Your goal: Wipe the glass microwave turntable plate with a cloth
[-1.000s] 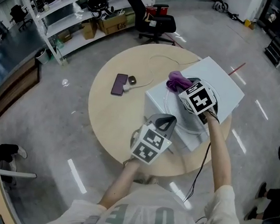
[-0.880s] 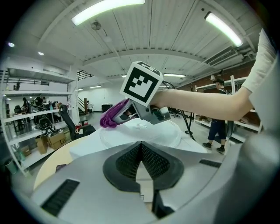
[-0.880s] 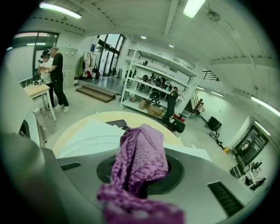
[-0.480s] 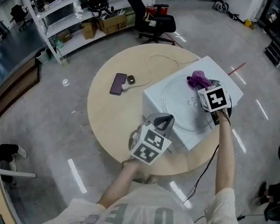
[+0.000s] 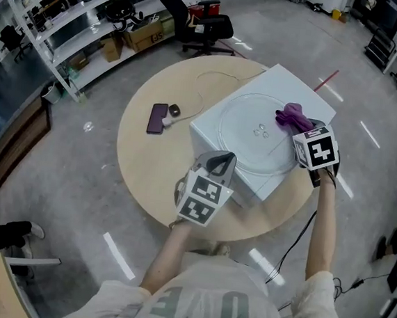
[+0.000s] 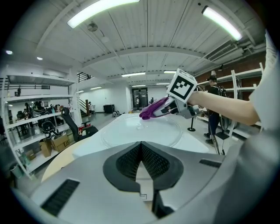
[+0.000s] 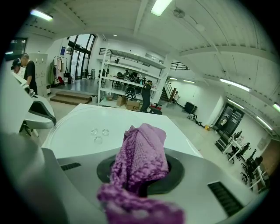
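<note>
A clear glass turntable plate [image 5: 253,135] lies flat on top of a white box-like microwave [image 5: 211,138] on a round wooden table [image 5: 149,164]. My right gripper [image 5: 296,126] is shut on a purple cloth [image 5: 292,117] at the plate's right rim. In the right gripper view the cloth [image 7: 142,153] bulges out of the jaws, with the plate [image 7: 78,131] just beyond. My left gripper [image 5: 219,164] hovers at the box's front left corner, shut and holding nothing. From the left gripper view the plate [image 6: 140,131] and the cloth [image 6: 151,110] lie ahead.
A dark phone [image 5: 156,118] and a small round item [image 5: 174,110] with a thin cable lie on the table left of the box. An office chair [image 5: 201,22] and metal shelves [image 5: 72,24] stand behind the table. A black cable hangs from my right arm.
My right gripper has carried the purple cloth across the plate from its far left side to its right rim. The left gripper has stayed at the box's front corner.
</note>
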Demonstrator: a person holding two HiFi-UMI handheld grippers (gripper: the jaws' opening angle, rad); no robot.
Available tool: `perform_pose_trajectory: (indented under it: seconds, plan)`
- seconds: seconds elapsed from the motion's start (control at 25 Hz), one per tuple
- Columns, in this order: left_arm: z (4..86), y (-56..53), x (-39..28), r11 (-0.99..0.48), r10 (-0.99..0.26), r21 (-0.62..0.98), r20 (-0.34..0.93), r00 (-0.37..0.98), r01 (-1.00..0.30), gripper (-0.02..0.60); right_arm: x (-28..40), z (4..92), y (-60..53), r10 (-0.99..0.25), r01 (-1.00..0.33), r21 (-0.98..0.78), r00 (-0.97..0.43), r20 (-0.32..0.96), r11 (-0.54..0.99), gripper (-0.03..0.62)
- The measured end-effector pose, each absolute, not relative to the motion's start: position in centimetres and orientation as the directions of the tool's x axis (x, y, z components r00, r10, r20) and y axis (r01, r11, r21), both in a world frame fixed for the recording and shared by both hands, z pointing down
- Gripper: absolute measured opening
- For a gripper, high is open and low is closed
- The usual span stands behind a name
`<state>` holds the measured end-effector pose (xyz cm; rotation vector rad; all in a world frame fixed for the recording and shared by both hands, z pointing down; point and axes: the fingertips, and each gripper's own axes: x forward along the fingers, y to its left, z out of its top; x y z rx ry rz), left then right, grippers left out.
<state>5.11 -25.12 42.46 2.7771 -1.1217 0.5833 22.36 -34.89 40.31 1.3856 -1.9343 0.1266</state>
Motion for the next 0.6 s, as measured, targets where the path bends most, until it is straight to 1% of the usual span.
perform_pose_trajectory:
  seconds: [0.24,0.44,0.6]
  plan:
    - [42.0,-25.1,5.0,-0.727,-0.652,-0.059,0.372,0.661,-0.684,0.003,22.4,40.1,-29.6,-0.799,-0.850,0.350,-0.129,0.587,0.395,0.049]
    - [42.1,-25.0,5.1,-0.731,-0.648,-0.059,0.373,0.665,-0.680,0.003,20.9,40.3,-25.1,-0.806,-0.842,0.356,-0.146,0.573,0.405,0.049]
    - [42.1,-25.1,5.1,-0.734,-0.645,-0.060,0.372,0.667,-0.677,0.002,18.8,40.6,-22.5,-0.794,-0.829,0.342,-0.185,0.579,0.442,0.049]
